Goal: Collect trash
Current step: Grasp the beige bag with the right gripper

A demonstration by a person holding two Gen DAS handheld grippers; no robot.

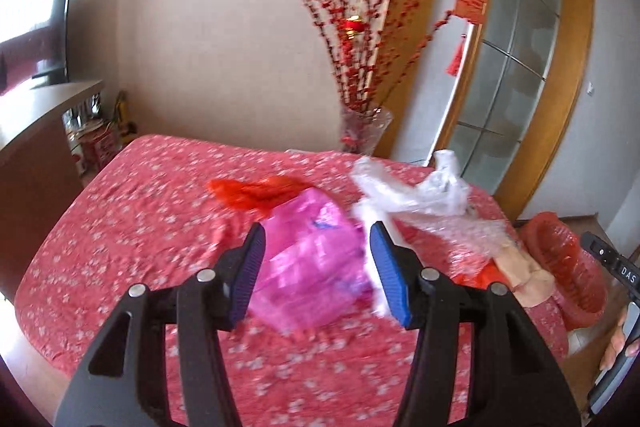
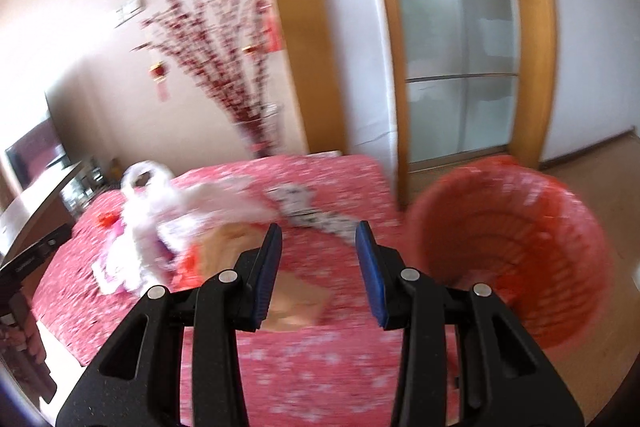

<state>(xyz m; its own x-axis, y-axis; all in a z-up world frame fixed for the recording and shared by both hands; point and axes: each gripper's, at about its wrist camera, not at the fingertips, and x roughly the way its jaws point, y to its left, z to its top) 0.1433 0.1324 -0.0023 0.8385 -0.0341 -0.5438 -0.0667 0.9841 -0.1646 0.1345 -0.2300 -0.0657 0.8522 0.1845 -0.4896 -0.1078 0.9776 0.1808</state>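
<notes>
Trash lies on a table with a red flowered cloth (image 1: 140,219). In the left wrist view a pink plastic bag (image 1: 312,259) sits between the fingers of my open left gripper (image 1: 318,275), with a red bag (image 1: 256,193) behind it, a white bag (image 1: 416,195) and clear wrap (image 1: 476,239) to the right. A tan paper piece (image 1: 524,275) lies near the table's right edge. In the right wrist view my open right gripper (image 2: 318,275) hovers above the tan paper (image 2: 296,303). A red-lined basket (image 2: 508,263) stands right of the table.
A glass vase of red berry branches (image 1: 364,131) stands behind the table. A wood-framed glass door (image 1: 516,67) is at the right. A cabinet with a TV (image 1: 40,131) is at the left. A black-and-white patterned wrapper (image 2: 304,207) lies on the cloth.
</notes>
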